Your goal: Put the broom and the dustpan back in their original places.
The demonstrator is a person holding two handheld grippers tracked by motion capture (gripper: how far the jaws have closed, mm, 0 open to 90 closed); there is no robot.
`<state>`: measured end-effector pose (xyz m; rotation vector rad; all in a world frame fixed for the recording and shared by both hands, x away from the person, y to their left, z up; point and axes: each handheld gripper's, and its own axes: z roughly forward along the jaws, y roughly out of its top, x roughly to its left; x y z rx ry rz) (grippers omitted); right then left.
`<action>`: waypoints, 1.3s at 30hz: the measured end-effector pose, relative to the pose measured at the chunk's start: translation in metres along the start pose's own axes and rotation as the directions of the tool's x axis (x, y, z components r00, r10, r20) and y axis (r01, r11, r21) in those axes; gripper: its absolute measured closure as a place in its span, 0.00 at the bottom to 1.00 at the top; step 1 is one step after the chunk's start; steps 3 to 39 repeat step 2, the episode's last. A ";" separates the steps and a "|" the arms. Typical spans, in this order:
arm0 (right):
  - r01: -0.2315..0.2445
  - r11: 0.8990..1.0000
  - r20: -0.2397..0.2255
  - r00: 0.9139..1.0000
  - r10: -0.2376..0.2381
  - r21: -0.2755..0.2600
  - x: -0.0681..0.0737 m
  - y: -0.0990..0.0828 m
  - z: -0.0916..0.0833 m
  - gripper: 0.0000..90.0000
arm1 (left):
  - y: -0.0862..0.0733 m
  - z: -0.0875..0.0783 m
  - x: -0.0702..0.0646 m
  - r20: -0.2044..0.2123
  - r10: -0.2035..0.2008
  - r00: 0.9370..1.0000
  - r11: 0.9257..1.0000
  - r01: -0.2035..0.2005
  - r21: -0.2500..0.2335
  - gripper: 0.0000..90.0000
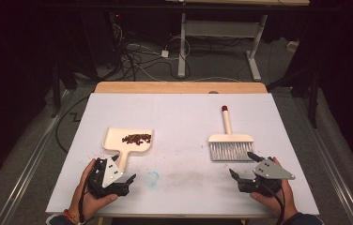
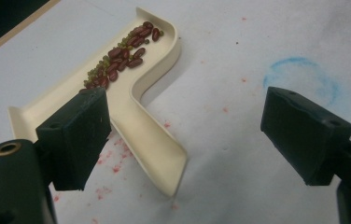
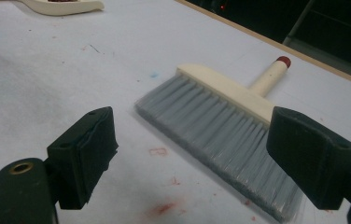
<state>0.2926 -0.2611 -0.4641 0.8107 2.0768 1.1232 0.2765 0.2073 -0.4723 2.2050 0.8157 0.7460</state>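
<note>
One dustpan point(image 1: 128, 140) — one brush point(image 1: 229, 143).

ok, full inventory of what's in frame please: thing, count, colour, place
dustpan: 1, cream, left half of the table, handle toward the person
beans: one small pile, dark red with a few green ones, inside the dustpan
brush: 1, cream handle with red tip, grey bristles, right half of the table, bristles toward the person
table: 1, white top with a wooden far edge, faint blue ring and red specks on it
desk frame: 1, white, on the floor beyond the table
cables: several, dark and white, floor behind the table
left gripper: 1, black, near the dustpan handle, jaws open
right gripper: 1, black, just short of the bristles, jaws open
</note>
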 end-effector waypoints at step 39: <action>-0.008 1.000 0.000 1.000 0.008 0.005 -0.002 -0.001 0.000 0.18 | 0.000 0.002 0.001 0.009 -0.015 1.000 1.000 0.015 -0.002 0.17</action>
